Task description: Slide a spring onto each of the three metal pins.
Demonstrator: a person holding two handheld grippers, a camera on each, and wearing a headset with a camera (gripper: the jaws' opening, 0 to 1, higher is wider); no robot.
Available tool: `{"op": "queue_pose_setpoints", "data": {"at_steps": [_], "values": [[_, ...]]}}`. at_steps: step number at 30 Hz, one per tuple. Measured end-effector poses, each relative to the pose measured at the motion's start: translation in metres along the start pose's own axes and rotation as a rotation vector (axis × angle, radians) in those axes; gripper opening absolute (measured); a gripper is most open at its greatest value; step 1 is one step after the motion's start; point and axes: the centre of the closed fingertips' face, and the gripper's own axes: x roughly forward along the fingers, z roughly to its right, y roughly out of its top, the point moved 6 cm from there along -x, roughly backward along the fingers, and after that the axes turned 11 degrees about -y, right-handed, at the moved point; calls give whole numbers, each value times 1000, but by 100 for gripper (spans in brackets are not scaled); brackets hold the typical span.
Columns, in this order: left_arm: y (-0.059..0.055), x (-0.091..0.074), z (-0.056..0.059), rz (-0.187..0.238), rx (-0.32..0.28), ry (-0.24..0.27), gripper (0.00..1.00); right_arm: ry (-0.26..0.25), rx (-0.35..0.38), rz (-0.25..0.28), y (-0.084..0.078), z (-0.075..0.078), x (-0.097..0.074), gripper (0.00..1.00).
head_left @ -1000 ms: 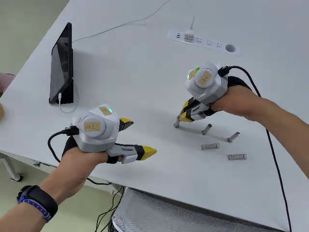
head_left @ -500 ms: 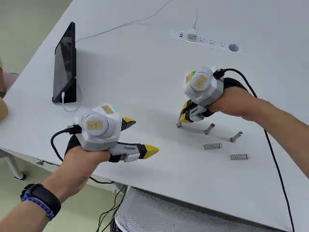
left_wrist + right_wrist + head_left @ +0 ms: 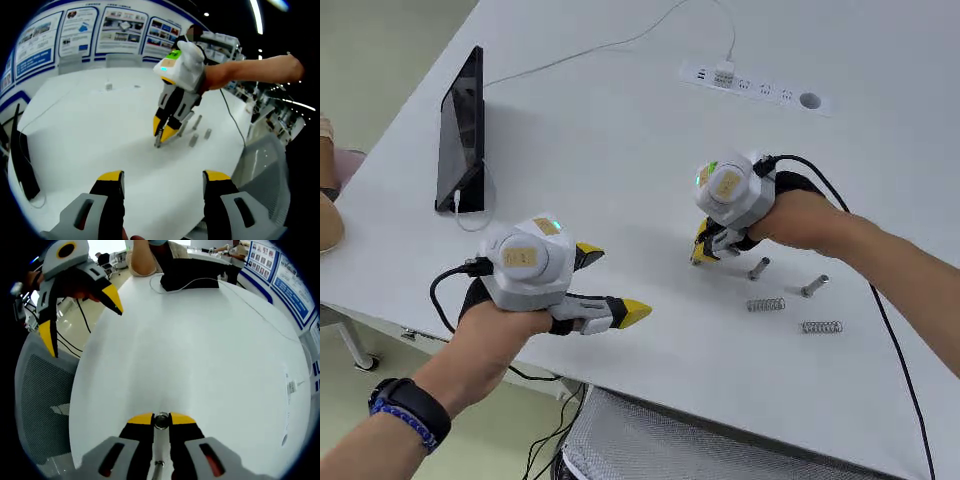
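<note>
Pin clamped in right tongs, mostly hidden between them, left tongs apart and empty above desk

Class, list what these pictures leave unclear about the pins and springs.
- The held pin: in the right gripper view its shaft is hidden between the fingers of the right gripper, so any spring on it is unreadable.
- The loose springs: too small in the left gripper view.
</note>
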Motion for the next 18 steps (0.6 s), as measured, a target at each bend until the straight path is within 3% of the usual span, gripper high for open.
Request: {"op": "queue_pose_setpoints", "data": {"at_steps": [11,18], "values": [[-2,2,-1,-4,-6,-3,65,6,0,-7,-4,-1,8,14],[-5,1,-2,-1,-12,-2,65,-2,30,4,-7,2,-7,27]]}}
